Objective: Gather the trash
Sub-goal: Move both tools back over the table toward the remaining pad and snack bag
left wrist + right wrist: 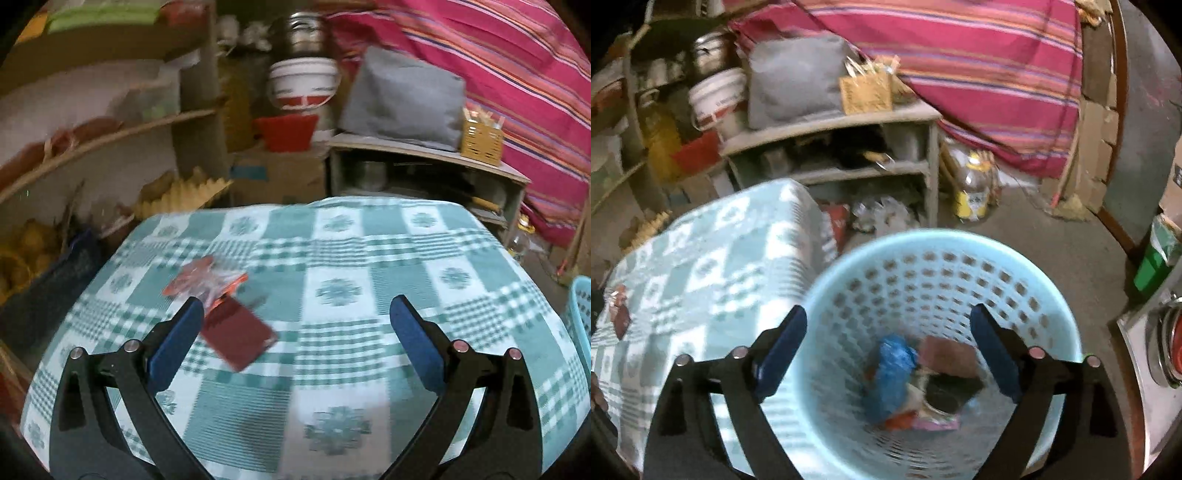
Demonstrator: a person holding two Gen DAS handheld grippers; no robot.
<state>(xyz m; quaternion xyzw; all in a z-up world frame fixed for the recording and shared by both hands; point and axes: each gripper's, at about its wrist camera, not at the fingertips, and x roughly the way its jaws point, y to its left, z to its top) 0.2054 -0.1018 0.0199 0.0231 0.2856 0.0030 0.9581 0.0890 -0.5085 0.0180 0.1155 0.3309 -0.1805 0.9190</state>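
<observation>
Left gripper [295,314] nearer, jaws spread and empty, dark red packet [238,338] just inside the left jaw on the counter [369,258], long axis slanting away leftward; right gripper [888,325] spread, empty, above the blue basket [960,243].

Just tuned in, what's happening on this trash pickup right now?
A person is clearing trash from a table under a green-and-white checked cloth into a light blue perforated plastic basket. The right gripper hangs open over the basket, which already holds a blue plastic bag and other rubbish. The left gripper is open above the table, near a dark red flat packet and an orange-red wrapper not yet gripped.
</observation>
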